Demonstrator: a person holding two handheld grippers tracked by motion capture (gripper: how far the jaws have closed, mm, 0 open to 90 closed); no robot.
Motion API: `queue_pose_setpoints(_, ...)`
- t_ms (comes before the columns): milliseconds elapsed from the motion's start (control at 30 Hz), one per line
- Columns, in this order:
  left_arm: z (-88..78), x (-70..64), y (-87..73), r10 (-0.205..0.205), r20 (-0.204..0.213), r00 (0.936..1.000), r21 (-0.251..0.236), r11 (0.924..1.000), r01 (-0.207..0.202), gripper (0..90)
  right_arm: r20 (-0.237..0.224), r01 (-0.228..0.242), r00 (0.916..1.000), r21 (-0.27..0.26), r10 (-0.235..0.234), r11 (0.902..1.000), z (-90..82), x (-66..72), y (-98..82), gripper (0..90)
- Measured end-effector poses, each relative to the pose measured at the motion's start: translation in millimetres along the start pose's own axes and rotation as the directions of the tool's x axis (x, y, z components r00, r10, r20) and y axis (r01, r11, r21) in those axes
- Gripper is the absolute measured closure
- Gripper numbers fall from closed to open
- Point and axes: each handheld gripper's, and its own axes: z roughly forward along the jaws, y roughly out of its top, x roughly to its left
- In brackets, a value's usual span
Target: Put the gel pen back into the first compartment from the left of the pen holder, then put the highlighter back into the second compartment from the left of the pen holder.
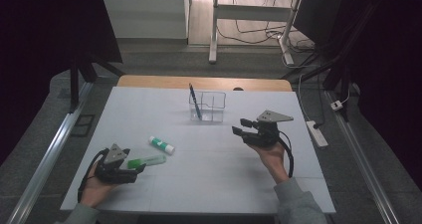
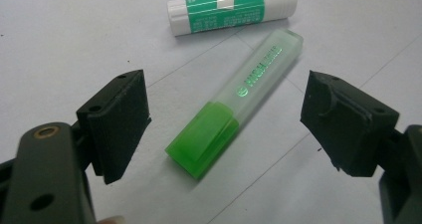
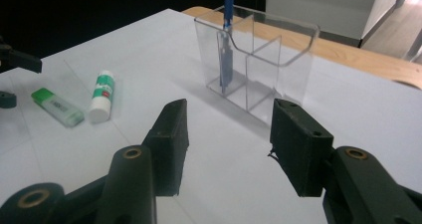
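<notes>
So, green highlighter [image 2: 234,117] lies flat on white table [image 1: 209,169], between the jaws of the left gripper [image 2: 224,129] but not touched by either; its green end points back toward the gripper at 7 o'clock, its clear cap at 1 o'clock. Left jaws stand spread wide, w/ bare table on both sides of the pen. Glue stick [image 2: 232,10], white w/ green label, lies just beyond at 12 o'clock, near but apart from the cap. In high view highlighter [image 1: 147,161] sits low left on table, glue stick [image 1: 162,145] at its 1 o'clock, left gripper [image 1: 141,168] right at its near end. Clear holder [image 1: 207,106] stands upright far centre, w/ blue pen [image 1: 194,101] leaning in its left compartment. Right gripper [image 1: 240,126] hovers at holder's 4 o'clock, well apart from highlighter, jaws parted, nothing between them.
</notes>
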Motion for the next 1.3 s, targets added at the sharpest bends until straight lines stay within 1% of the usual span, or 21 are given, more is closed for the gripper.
queue_pose_setpoints(67,0.3,0.0,0.0,0.0,0.001,1.0,0.002,1.0,0.0,18.6,0.004,0.004,1.0,0.006,-0.004,1.0,-5.7,-0.4,-5.2,48.3)
queue_pose_setpoints(267,1.1,1.0,0.3,-0.001,0.003,1.0,0.006,1.0,0.001,18.9,-0.004,0.005,1.0,0.007,-0.005,1.0,-21.6,1.6,-20.7,47.8)
queue_pose_setpoints(400,0.9,2.6,0.5,-0.009,0.01,0.9999,0.006,0.9999,0.009,20.2,0.004,-0.004,1.0,0.015,0.004,0.9999,-29.9,1.6,-31.1,47.7)
queue_pose_setpoints(533,-0.8,3.7,0.7,-0.013,0.02,0.9997,0.001,0.9999,0.013,21.6,0.014,-0.003,0.9999,0.037,0.002,0.9993,-36.2,2.2,-40.4,47.3)
queue_pose_setpoints(733,-0.5,4.6,1.0,-0.012,0.03,0.9995,0.005,0.9999,0.012,22.1,0.022,0.012,0.9997,0.03,-0.013,0.9995,-47.6,2.0,-41.8,46.4)
queue_pose_setpoints(867,1.5,5.4,1.8,-0.003,0.04,0.9992,0.025,0.9997,0.002,23.2,0.027,0.025,0.9993,0.039,-0.026,0.9989,-53.5,0.9,-45.1,46.1)
queue_pose_setpoints(967,1.5,7.6,3.9,-0.002,0.055,0.9985,0.035,0.9994,0.0,23.7,0.031,0.023,0.9992,0.043,-0.024,0.9988,-56.6,-1.5,-48.6,46.0)
queue_pose_setpoints(1033,0.8,9.1,6.6,-0.005,0.062,0.9981,0.038,0.9993,0.002,23.8,0.026,0.009,0.9996,0.041,-0.01,0.9991,-58.5,-3.9,-50.3,45.9)
queue_pose_setpoints(1100,-0.1,10.0,9.9,0.002,0.069,0.9976,0.041,0.9991,-0.004,23.9,0.023,0.0,0.9997,0.033,-0.001,0.9994,-61.2,-5.6,-51.1,45.8)
queue_pose_setpoints(1200,-0.6,11.1,13.5,0.012,0.078,0.9969,0.051,0.9986,-0.016,24.1,0.026,0.005,0.9996,0.028,-0.006,0.9996,-65.7,-6.6,-52.6,45.8)
queue_pose_setpoints(1300,0.1,12.5,17.1,0.024,0.086,0.996,0.071,0.997,-0.03,24.1,0.029,0.006,0.9995,0.025,-0.007,0.9997,-69.5,-7.9,-54.0,45.8)
